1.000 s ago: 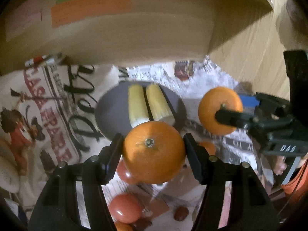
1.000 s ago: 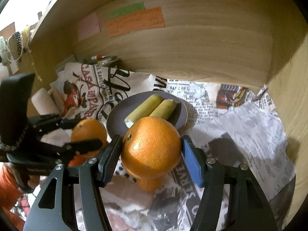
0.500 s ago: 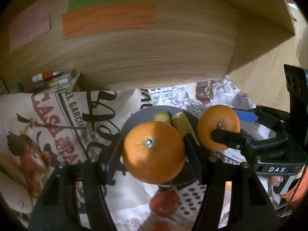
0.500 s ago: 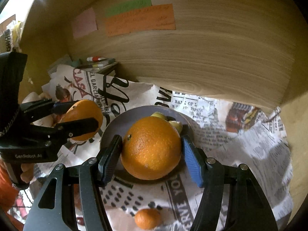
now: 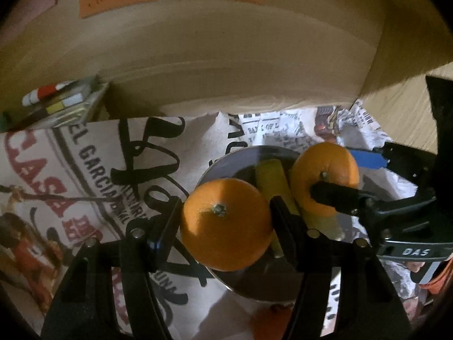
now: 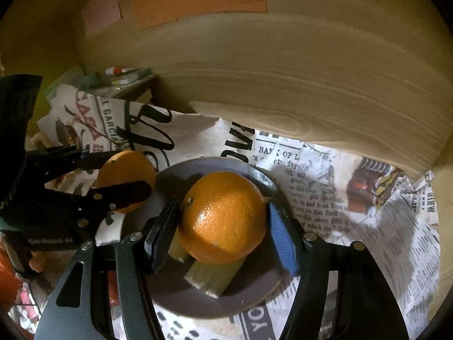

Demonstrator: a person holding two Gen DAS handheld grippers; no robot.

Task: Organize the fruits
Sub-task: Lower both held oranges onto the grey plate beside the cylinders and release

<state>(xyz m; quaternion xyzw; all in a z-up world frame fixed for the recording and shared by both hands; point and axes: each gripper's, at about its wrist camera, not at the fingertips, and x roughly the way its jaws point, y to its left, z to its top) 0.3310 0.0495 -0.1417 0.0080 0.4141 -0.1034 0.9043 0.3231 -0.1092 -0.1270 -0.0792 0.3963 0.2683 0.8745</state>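
Observation:
My left gripper point(image 5: 225, 221) is shut on an orange point(image 5: 226, 225) and holds it over the left rim of a grey plate point(image 5: 240, 160). My right gripper point(image 6: 223, 221) is shut on a second orange point(image 6: 223, 218) above the middle of the same plate point(image 6: 175, 297). Two pale yellow banana pieces point(image 6: 212, 274) lie on the plate under that orange. In the left wrist view the right gripper's orange point(image 5: 325, 175) sits to the right over the banana piece point(image 5: 271, 181). In the right wrist view the left gripper's orange point(image 6: 126, 172) is at the plate's left edge.
Newspaper point(image 6: 325, 198) covers the shelf floor. A wooden back wall point(image 6: 283, 70) with coloured sticky notes point(image 6: 198, 2) stands close behind the plate. A stack of small items with a marker point(image 5: 53, 99) sits in the back left corner. Another small fruit point(image 5: 271, 320) lies in front of the plate.
Both grippers have moved forward and down toward the plate with their oranges. The plate and banana pieces now sit directly beneath the right gripper's orange.

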